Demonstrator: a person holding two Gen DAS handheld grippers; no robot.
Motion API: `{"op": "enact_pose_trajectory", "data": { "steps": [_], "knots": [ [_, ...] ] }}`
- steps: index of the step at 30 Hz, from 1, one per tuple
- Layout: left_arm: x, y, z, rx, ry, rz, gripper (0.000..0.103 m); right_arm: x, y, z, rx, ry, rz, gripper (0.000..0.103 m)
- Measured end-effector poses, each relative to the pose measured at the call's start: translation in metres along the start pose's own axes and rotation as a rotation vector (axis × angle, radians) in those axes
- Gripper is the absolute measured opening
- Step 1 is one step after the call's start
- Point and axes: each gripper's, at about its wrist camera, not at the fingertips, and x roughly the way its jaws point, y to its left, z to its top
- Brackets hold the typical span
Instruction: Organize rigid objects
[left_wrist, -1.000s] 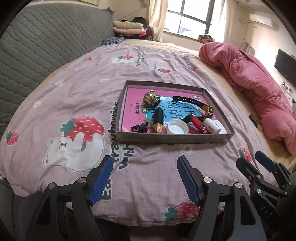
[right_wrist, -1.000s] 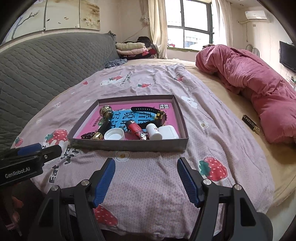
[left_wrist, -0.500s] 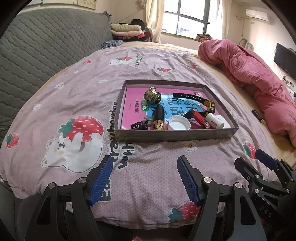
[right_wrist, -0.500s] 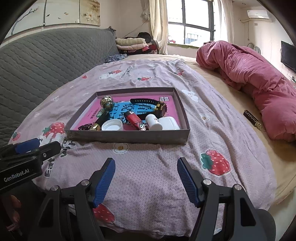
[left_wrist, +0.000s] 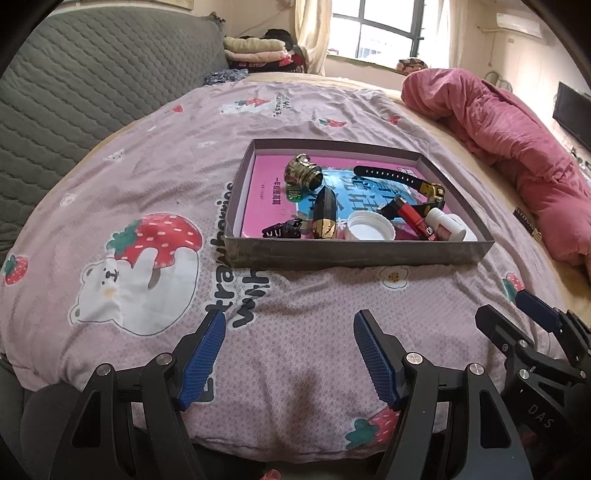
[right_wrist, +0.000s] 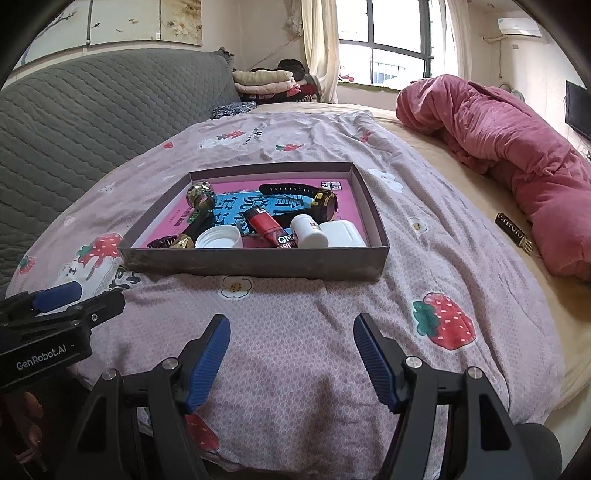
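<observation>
Both tools are hovering low in the frame over the strawberry-print bedspread, the left tool and the right tool each standing with fingers wide apart and gripping nothing. Above them, at mid-frame, the shallow grey box is sitting on the bed, holding a white cap, a red lighter, a white bottle, a black watch and a brass knob.

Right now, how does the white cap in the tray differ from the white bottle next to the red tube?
The white cap is a shallow ring lying with its open side up; the white bottle is a closed cylinder lying on its side. The cap is plain; the bottle carries a label. The cap sits left of the red tube, the bottle right. Both are white and near the tray's front wall.
</observation>
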Motion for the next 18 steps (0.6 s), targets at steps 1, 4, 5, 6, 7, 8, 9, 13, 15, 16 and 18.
{"op": "enact_pose_trajectory", "data": {
  "steps": [1, 4, 5, 6, 7, 8, 9, 13, 15, 16, 18],
  "knots": [
    [0.001, -0.001, 0.0, 0.003, 0.0, -0.001, 0.073, 0.0, 0.0, 0.0, -0.002, -0.004, -0.001, 0.069],
    [0.002, -0.002, 0.0, 0.007, -0.005, -0.002, 0.073, 0.001, 0.0, 0.001, -0.002, -0.011, 0.0, 0.069],
    [0.003, -0.003, 0.001, 0.008, -0.004, -0.003, 0.073, 0.002, 0.0, 0.001, -0.001, -0.014, 0.003, 0.069],
    [0.005, -0.003, 0.0, 0.007, -0.002, -0.003, 0.073, 0.003, 0.0, 0.002, -0.001, -0.014, 0.003, 0.069],
    [0.006, -0.003, 0.0, 0.006, 0.002, -0.001, 0.073, 0.004, -0.001, 0.002, 0.003, -0.012, 0.003, 0.069],
    [0.008, -0.003, 0.0, 0.005, 0.006, -0.005, 0.073, 0.003, -0.001, 0.002, 0.006, -0.011, 0.005, 0.069],
    [0.009, -0.003, 0.0, 0.005, 0.009, -0.005, 0.073, 0.005, -0.002, 0.002, 0.008, -0.009, 0.006, 0.069],
    [0.013, -0.002, 0.0, 0.003, 0.013, -0.003, 0.073, 0.01, -0.004, 0.002, 0.017, 0.001, 0.007, 0.069],
    [0.015, -0.002, -0.001, 0.002, 0.017, -0.006, 0.073, 0.011, -0.005, 0.002, 0.018, 0.002, 0.009, 0.069],
    [0.016, -0.002, -0.001, 0.002, 0.019, -0.006, 0.073, 0.011, -0.005, 0.001, 0.019, 0.002, 0.011, 0.069],
    [0.018, -0.002, -0.002, 0.001, 0.027, -0.005, 0.073, 0.012, -0.006, 0.001, 0.02, 0.004, 0.011, 0.069]
  ]
}}
